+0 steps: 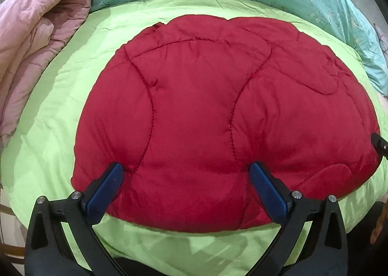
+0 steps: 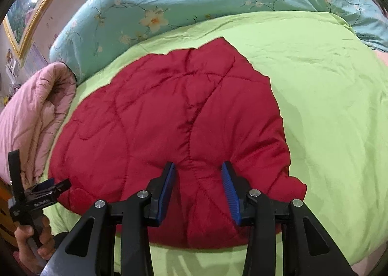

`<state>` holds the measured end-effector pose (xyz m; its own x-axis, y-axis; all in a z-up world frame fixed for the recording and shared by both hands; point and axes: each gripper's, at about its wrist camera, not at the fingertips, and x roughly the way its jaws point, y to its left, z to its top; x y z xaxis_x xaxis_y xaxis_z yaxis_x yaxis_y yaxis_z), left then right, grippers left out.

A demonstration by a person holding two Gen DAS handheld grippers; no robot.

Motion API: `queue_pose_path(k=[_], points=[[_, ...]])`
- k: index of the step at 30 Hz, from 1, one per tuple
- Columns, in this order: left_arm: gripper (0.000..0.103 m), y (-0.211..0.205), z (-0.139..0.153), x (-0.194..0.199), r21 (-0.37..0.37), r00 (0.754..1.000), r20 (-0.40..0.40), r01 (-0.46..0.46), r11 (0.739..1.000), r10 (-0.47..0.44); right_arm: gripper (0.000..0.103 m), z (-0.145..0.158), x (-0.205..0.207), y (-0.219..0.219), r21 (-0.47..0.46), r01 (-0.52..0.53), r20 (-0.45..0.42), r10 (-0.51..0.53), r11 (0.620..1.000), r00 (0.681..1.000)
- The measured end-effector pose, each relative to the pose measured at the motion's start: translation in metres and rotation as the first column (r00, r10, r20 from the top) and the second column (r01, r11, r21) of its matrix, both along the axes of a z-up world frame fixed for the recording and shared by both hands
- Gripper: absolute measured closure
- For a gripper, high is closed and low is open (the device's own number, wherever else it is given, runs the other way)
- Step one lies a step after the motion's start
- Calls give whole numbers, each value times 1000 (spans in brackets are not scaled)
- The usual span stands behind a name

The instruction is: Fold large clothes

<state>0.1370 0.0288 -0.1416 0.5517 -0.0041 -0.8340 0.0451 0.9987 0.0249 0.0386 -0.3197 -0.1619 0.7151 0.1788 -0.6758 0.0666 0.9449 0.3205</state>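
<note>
Folded red quilted jacket lies on the lime green bedspread. Left gripper jaws spread wide over its near edge, nothing pinched. Right gripper jaws half spread astride a ridge of jacket; whether they pinch it I cannot tell.

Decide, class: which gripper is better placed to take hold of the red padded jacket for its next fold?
Probably the right gripper: its jaws straddle a raised ridge of the red jacket, narrow enough to pinch. The left gripper gapes wide over flat padding.

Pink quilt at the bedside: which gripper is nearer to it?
Left. The left gripper hovers at the red jacket's edge beside the pink quilt; the right gripper sits farther off, over the jacket's near middle.
</note>
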Motion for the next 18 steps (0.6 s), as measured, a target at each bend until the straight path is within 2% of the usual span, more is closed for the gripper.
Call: queue_pose_path(k=[6, 18], points=[[0, -1, 12, -20, -10, 1000, 9, 5, 1000, -5, 61, 13, -25, 8, 1, -35, 17, 35, 999, 999], [0, -9, 40, -64, -2, 998, 67, 22, 1000, -22, 53, 25, -66, 32, -23, -115, 37, 116, 993, 993]])
